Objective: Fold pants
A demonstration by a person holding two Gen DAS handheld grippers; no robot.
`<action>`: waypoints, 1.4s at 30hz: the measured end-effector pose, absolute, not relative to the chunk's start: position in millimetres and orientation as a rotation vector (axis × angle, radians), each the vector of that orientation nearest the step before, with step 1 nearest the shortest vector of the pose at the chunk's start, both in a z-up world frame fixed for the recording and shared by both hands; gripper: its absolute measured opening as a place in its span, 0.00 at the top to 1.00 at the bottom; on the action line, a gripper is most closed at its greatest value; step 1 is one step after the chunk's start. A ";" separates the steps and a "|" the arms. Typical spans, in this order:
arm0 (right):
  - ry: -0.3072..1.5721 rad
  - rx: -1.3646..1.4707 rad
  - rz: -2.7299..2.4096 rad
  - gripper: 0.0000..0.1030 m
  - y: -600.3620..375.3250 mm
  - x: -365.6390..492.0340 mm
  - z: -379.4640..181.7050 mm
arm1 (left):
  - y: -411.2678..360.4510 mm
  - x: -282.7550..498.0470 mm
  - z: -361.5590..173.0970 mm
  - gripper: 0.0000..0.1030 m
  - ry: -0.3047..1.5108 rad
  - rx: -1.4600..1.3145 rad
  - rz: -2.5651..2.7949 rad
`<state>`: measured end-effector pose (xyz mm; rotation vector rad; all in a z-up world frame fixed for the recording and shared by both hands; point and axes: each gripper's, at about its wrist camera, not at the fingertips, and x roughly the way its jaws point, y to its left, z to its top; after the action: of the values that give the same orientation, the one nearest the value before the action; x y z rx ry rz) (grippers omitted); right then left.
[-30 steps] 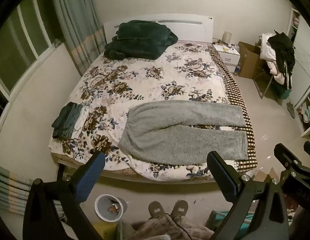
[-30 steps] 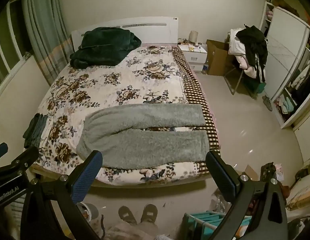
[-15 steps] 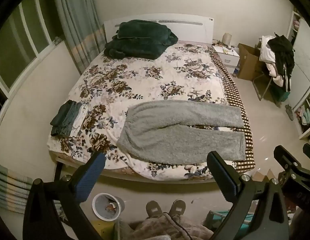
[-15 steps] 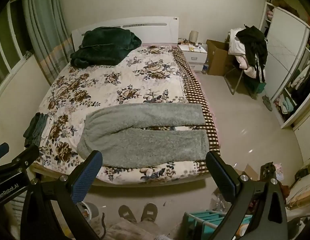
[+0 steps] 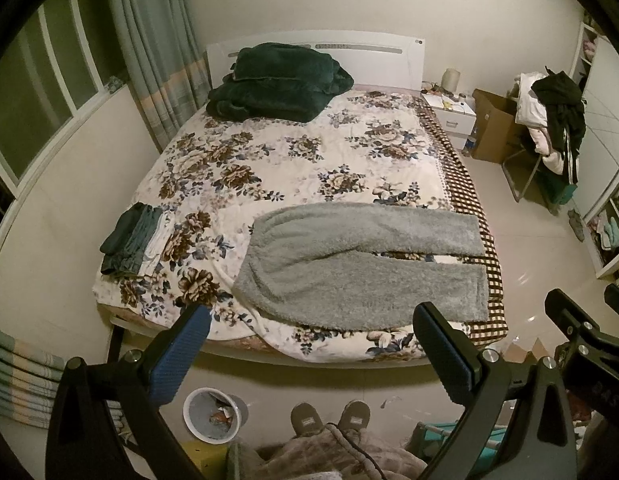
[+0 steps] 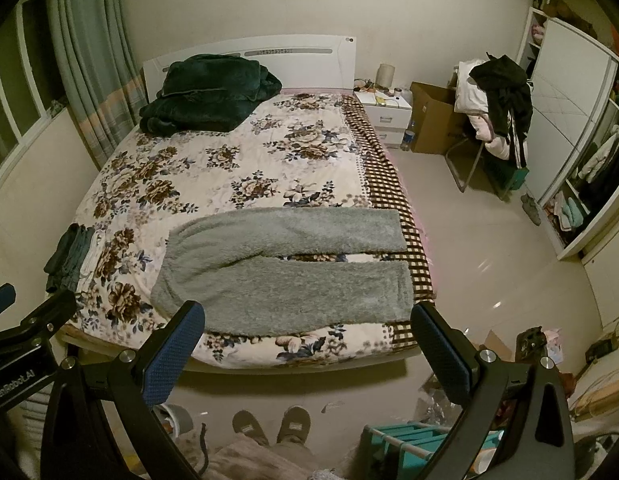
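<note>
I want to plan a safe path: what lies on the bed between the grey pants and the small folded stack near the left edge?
Only bare floral bedspread separates the grey fleece pants from the folded clothes stack; the left wrist view shows it best.

Grey fleece pants (image 5: 361, 268) (image 6: 285, 268) spread flat and unfolded across foot of bed (image 5: 269, 168) (image 6: 229, 176), waist to the left, both legs stretched right, slightly parted, cuffs over checked edge

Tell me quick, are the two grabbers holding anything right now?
Left hand-held gripper: open, holding nothing, above the bed's near edge.
Right hand-held gripper: open, holding nothing; the gray pants lie untouched.
</note>
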<state>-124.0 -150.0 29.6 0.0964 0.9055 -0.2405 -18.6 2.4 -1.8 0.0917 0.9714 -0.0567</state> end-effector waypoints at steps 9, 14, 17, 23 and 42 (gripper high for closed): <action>0.903 0.095 -0.240 0.00 -149.8 -123.6 33.7 | -12.1 -13.6 0.2 0.00 0.973 0.089 -0.058; 0.902 0.098 -0.237 0.00 -148.9 -122.8 36.4 | -8.5 -13.4 -0.1 0.00 0.970 0.088 -0.060; 0.901 0.090 -0.232 0.00 -146.2 -122.1 43.0 | -10.2 -14.5 0.5 0.00 0.969 0.086 -0.060; 0.902 0.092 -0.232 0.00 -146.3 -120.0 47.6 | -12.8 -13.0 4.1 0.00 0.965 0.088 -0.057; 0.893 0.090 -0.233 0.00 -144.3 -121.4 46.4 | -14.2 -14.4 5.7 0.00 0.963 0.081 -0.060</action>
<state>-121.4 -144.3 46.4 0.0900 0.8927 -0.2333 -14.4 -14.2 5.7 0.0813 0.9633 -0.0598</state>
